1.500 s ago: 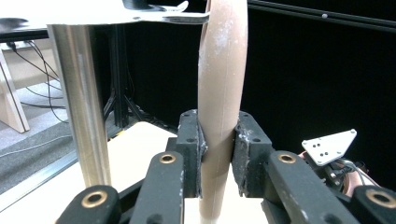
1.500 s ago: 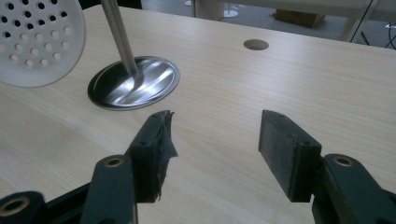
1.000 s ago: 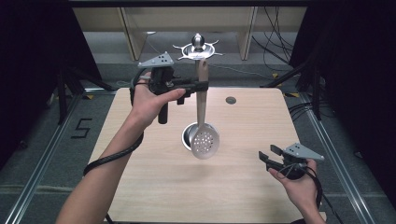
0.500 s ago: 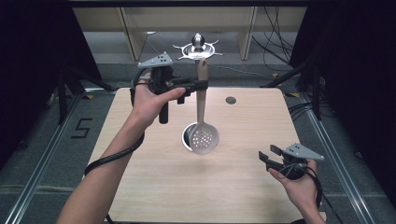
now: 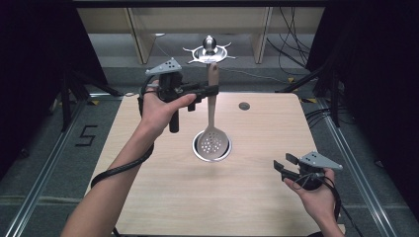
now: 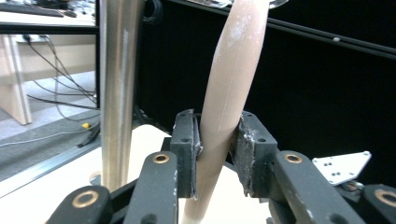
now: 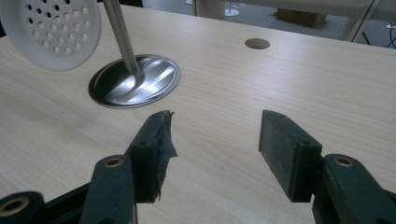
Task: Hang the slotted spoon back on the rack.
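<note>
Up on the stand the skimmer hangs over the steel base; left gripper, jaws just easing, pinches its handle; right gripper gapes, holding nothing

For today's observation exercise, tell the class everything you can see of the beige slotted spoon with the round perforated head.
The beige slotted spoon looks like matte plastic, with a long, rounded handle and a round, shallow head full of small holes. It hangs upright, head down, above the round metal base of a stand on the wooden table. The left gripper has its handle between the black pads; these jaws have just been opening slightly.
</note>
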A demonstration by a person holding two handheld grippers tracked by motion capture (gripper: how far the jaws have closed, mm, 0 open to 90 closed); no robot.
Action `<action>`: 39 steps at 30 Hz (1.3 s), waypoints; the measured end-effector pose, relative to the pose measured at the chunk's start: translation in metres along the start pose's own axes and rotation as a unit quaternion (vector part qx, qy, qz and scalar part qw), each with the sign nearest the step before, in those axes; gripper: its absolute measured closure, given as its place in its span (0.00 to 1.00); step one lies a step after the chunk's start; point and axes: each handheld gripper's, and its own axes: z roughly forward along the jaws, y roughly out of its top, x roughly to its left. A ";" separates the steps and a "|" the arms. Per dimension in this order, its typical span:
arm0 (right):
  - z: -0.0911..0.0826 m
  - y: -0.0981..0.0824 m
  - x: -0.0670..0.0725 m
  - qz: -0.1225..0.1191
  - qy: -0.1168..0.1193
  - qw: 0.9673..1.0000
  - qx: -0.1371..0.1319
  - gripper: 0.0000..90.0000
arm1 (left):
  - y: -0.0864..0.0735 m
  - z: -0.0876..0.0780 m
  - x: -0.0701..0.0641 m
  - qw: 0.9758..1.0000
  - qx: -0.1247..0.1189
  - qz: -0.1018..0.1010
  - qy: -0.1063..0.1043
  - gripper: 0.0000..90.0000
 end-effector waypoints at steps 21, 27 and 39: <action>0.001 0.000 0.000 0.002 0.002 1.000 -0.006 0.49 | -0.018 -0.010 -0.010 0.995 0.001 0.074 0.066 0.49; 0.001 0.000 0.000 0.001 0.000 1.000 -0.005 0.49 | -0.023 -0.016 -0.014 0.993 0.006 0.091 0.076 0.44; 0.002 0.000 0.000 0.004 0.002 1.000 -0.007 0.49 | -0.036 -0.037 -0.018 0.991 0.005 0.099 0.090 0.41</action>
